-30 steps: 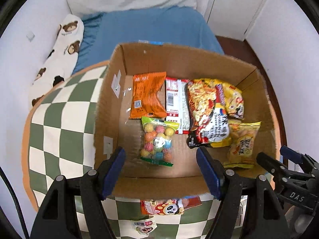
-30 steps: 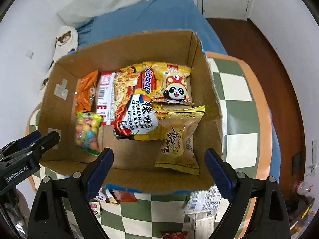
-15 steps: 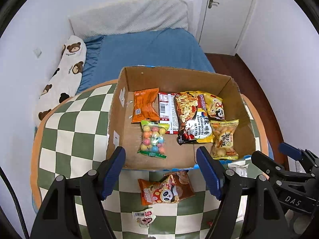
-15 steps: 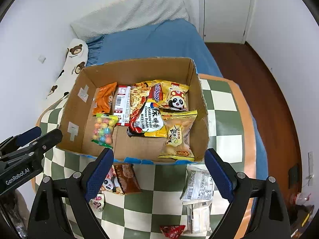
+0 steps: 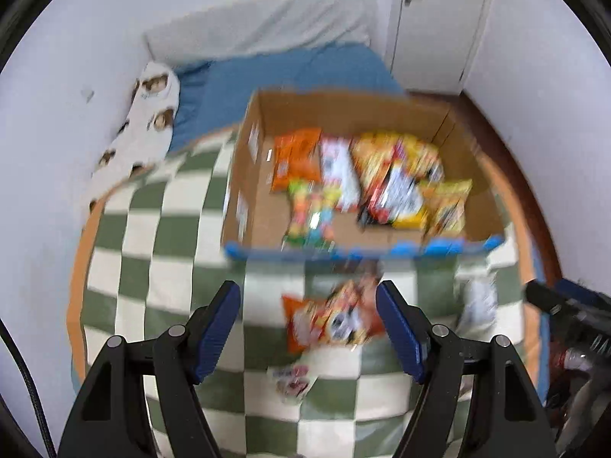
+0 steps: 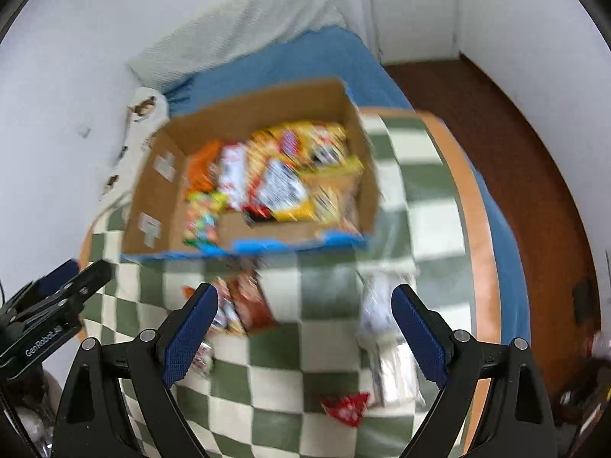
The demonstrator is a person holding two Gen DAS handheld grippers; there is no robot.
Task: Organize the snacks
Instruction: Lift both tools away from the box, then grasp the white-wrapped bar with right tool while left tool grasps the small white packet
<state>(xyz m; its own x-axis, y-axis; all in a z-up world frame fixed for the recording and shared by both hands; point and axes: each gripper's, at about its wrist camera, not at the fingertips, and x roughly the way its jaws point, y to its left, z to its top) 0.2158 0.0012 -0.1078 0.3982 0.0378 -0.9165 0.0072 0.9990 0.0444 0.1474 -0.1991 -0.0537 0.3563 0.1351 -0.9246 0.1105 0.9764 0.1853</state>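
A cardboard box (image 5: 382, 108) (image 6: 152, 198) stands on the green-and-white checkered cloth (image 5: 160, 229) (image 6: 420, 213), with several snack packets lying inside. In front of the box lies an orange panda packet (image 5: 332, 318) (image 6: 244, 301). A small white packet (image 5: 292, 378) lies nearer still. White and silver packets (image 6: 385, 339) and a small red packet (image 6: 345, 406) lie to the right. My left gripper (image 5: 307, 328) hangs open above the orange packet, nothing between its jaws. My right gripper (image 6: 305, 332) is open and empty above the cloth. Both views are blurred.
A bed with a blue sheet (image 5: 290, 72) and a grey pillow (image 5: 259, 23) lies behind the box. A bear-print cushion (image 5: 141, 129) leans at the left wall. A white door (image 5: 439, 19) and brown floor (image 6: 515, 175) are at the right.
Both grippers have pulled back from over the box toward the near side of the cloth and risen a little. The loose packets in front of the box have come into view. Jaw widths are unchanged.
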